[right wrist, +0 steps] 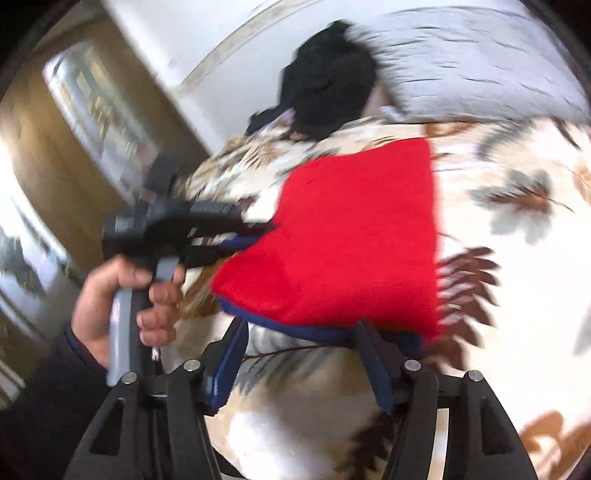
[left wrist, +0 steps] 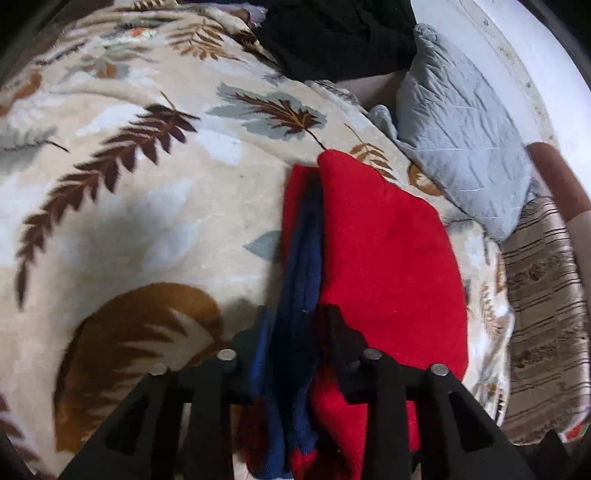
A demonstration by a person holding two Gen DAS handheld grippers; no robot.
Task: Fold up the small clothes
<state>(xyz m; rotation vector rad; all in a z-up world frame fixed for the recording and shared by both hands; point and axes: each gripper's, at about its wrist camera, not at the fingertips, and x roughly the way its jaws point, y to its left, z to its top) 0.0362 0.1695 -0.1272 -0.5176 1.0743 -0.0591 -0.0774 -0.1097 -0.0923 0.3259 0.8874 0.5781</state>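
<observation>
A small red garment (left wrist: 384,254) with a navy blue trim (left wrist: 299,295) lies folded on the leaf-patterned blanket (left wrist: 147,192). My left gripper (left wrist: 295,332) is shut on its navy and red edge. In the right wrist view the same red garment (right wrist: 351,236) lies flat ahead, its navy hem (right wrist: 295,328) nearest. My right gripper (right wrist: 303,350) is open, its fingers apart just short of the hem and holding nothing. The left gripper (right wrist: 258,232), held by a hand (right wrist: 122,299), grips the garment's left corner.
A black garment (left wrist: 332,33) lies heaped at the far end of the blanket. A grey quilted pillow (left wrist: 461,140) lies to the right, with a striped cloth (left wrist: 546,314) beside it. A white wall (right wrist: 192,37) and a wooden door (right wrist: 55,147) stand beyond the bed.
</observation>
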